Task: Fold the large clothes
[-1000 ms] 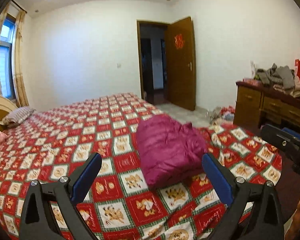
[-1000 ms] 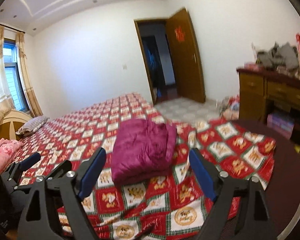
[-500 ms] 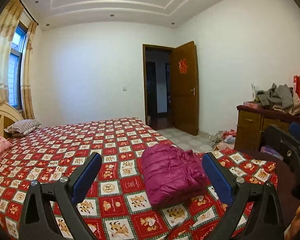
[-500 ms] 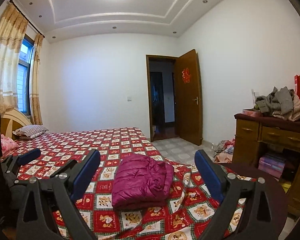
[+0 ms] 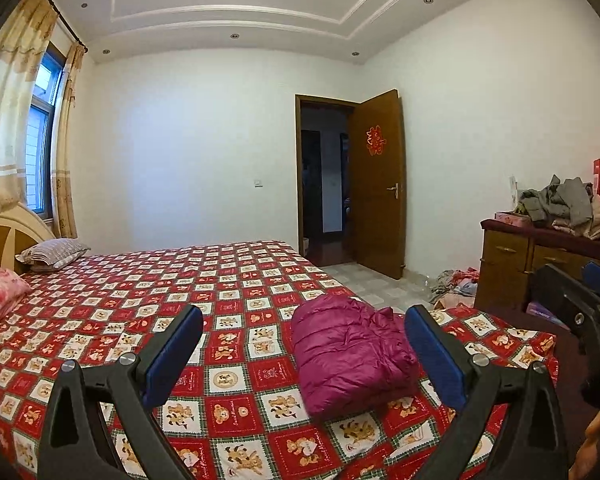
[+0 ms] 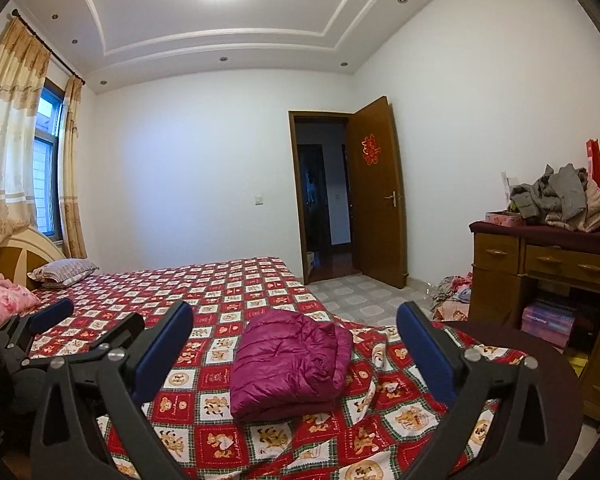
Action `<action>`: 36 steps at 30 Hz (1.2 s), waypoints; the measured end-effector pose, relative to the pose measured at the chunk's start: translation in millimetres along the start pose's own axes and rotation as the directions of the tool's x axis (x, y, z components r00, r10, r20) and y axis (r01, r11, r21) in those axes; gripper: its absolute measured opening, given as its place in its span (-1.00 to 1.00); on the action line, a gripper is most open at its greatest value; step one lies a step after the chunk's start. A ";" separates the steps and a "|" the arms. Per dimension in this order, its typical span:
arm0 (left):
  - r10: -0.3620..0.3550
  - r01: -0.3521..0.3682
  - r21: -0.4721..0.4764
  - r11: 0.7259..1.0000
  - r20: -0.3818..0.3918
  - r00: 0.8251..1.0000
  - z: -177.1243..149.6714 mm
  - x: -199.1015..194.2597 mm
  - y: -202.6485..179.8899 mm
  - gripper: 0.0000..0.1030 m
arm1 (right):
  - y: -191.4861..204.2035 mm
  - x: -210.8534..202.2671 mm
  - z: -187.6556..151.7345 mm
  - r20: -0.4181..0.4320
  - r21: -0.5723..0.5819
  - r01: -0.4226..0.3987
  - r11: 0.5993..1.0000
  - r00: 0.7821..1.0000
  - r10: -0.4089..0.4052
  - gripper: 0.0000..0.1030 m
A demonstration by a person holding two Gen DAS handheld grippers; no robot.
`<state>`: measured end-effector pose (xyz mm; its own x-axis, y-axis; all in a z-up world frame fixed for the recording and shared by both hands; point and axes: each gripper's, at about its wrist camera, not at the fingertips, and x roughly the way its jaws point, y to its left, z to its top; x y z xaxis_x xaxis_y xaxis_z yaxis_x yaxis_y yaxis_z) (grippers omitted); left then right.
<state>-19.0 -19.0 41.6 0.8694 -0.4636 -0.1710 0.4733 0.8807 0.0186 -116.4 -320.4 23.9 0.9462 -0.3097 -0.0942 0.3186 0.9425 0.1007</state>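
Magenta quilted jacket [image 6: 290,360] on red-and-white bear-print checked bedspread [image 6: 228,280]; blue-padded black claw [image 6: 294,344].

The jacket [image 5: 350,356] is a magenta, quilted puffer – folded into a compact, roughly rectangular bundle with puffy, wrinkled layers stacked on each other. It lies flat on the bed [image 5: 236,280], on the red checked cover with bear prints, near the foot end and close to the edge nearest the door side. One end of the bundle is smooth and rounded; the other shows bunched folds and loose edges [image 6: 332,344] – nothing touches it.
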 end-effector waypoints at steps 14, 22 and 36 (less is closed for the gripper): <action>0.051 -0.051 -0.012 0.999 0.009 0.999 1.8 -2.9 8.0 0.97 | 1.1 3.3 -0.5 -0.019 0.022 -0.020 1.000 1.000 0.021 1.00; 0.056 -0.056 -0.008 0.998 0.012 0.998 2.1 -2.2 7.3 0.97 | 1.3 2.7 0.4 -0.016 0.020 -0.019 1.000 1.000 0.020 1.00; 0.071 -0.071 -0.007 0.997 0.011 0.997 1.0 0.0 10.3 0.97 | 1.4 4.7 -0.2 -0.025 0.025 -0.020 0.999 0.999 0.020 1.00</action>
<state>-14.0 -10.1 42.7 0.9023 -0.4009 -0.1585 0.4095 0.9120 0.0242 -111.5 -320.6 23.5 0.9507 -0.2873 -0.1167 0.3012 0.9450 0.1273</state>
